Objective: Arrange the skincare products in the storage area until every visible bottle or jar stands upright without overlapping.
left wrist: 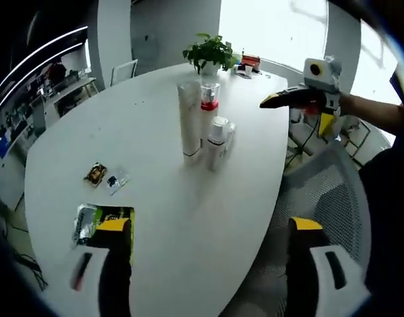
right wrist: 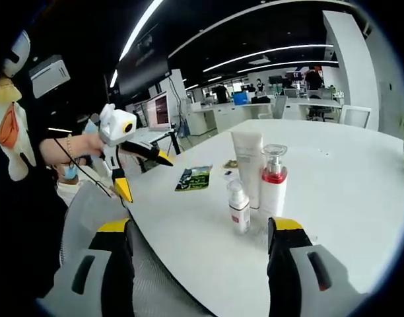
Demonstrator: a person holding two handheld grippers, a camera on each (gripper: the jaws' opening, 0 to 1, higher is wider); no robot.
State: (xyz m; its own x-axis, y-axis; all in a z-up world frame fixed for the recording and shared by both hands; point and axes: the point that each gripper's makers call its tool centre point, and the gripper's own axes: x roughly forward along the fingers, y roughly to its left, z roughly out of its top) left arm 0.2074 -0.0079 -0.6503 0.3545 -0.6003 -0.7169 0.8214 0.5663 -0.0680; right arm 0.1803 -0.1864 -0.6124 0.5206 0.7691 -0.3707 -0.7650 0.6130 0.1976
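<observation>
Three skincare containers stand upright in a tight cluster on the white oval counter [left wrist: 156, 218], at upper centre of the left gripper view: a tall white squeeze tube [left wrist: 189, 119], a clear pump bottle with a red band [left wrist: 209, 98] and a small white bottle with a rounded cap [left wrist: 217, 142]. In the right gripper view the same trio sits centre frame, tube [right wrist: 247, 165], pump bottle [right wrist: 273, 181] and small bottle [right wrist: 239, 208] near one another, whether touching cannot be told.

The left gripper [left wrist: 208, 264] and right gripper [right wrist: 202, 254] both hover with yellow-tipped fingers spread wide, holding nothing; each also appears in the other's view, [right wrist: 133, 168] and [left wrist: 291, 99].

Flat sachets [left wrist: 106, 177] and a green-and-black foil packet [left wrist: 96, 221] lie at lower left, well apart from the bottles.

The risk, by my reading: the cluster is crowded, so wide fingers reaching for one container could clip a neighbour and topple it, the tall tube looking likeliest to fall. The bottles also stand near the counter edge on the chair side.
</observation>
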